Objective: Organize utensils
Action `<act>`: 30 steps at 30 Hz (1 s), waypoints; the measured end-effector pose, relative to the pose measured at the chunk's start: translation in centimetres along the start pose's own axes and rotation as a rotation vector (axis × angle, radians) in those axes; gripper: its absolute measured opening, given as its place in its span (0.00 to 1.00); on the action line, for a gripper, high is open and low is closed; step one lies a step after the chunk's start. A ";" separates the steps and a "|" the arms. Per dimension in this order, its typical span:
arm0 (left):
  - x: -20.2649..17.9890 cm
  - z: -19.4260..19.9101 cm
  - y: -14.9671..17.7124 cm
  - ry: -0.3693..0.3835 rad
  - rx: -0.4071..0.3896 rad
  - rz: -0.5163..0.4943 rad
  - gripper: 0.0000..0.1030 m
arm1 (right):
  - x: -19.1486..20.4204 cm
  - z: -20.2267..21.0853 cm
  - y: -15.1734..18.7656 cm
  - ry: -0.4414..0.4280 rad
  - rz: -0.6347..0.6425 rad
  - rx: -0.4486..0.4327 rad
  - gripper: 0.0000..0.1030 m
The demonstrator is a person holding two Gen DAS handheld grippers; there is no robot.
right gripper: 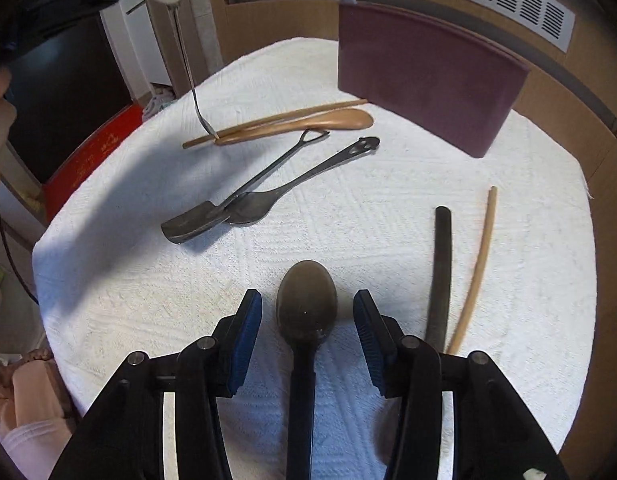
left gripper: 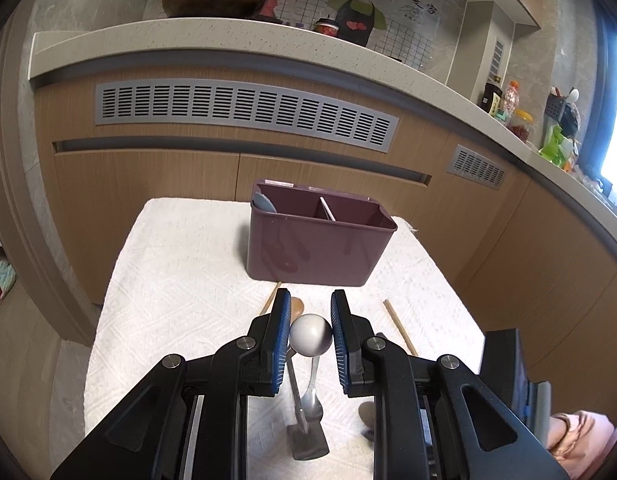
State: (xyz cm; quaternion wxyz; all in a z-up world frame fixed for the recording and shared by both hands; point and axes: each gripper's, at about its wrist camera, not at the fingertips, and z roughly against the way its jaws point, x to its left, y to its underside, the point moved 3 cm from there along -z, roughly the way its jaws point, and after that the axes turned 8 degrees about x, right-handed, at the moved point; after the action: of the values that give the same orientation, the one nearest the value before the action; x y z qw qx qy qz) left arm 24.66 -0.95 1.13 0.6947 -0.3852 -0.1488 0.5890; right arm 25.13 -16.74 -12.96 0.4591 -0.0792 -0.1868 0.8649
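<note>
My left gripper is shut on the white ball end of a thin metal utensil that hangs down over the table; the right wrist view shows it too, its tip close over a wooden chopstick. A purple utensil bin with a divider stands ahead on the white cloth, a grey spoon inside its left part. My right gripper is open, its fingers either side of a dark spoon lying on the cloth.
On the cloth lie a wooden spoon and chopstick, a metal spatula, a metal fork, a black stick and another chopstick. Cabinets and a counter stand behind the table.
</note>
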 end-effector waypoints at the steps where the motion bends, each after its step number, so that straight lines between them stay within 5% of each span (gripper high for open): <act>1: 0.1 0.0 0.0 0.002 0.002 0.002 0.21 | 0.0 -0.2 0.0 0.013 0.000 -0.002 0.42; 3: 0.1 0.0 0.0 0.004 0.004 0.004 0.21 | 0.2 -0.1 0.0 0.041 0.008 -0.011 0.28; 10: -0.2 0.8 -1.6 0.060 -0.008 0.022 0.21 | -2.1 4.2 -0.8 0.092 -0.064 -0.145 0.29; 13: -1.4 2.1 -4.4 0.104 -0.044 0.003 0.21 | -4.2 9.0 -2.5 0.110 -0.112 -0.272 0.29; 19: -5.1 6.1 -12.8 0.158 -0.240 -0.098 0.21 | -7.4 20.3 -9.3 0.236 -0.153 -0.587 0.29; 22: -6.1 6.1 -16.6 0.129 -0.318 -0.138 0.21 | -8.8 23.9 -12.5 0.269 -0.164 -0.705 0.29; 26: -5.8 3.3 -18.3 0.151 -0.253 -0.152 0.21 | -10.5 24.3 -15.8 0.267 -0.184 -0.693 0.28; 30: -4.9 -1.7 -15.2 0.100 -0.117 -0.205 0.21 | -11.6 23.2 -16.1 0.278 -0.185 -0.651 0.28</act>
State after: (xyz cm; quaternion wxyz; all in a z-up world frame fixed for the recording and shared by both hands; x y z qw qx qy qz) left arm 35.22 -6.33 12.04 0.7342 -0.4367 -0.1866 0.4852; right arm 36.91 -23.92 14.29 0.5070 -0.3208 -0.3943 0.6961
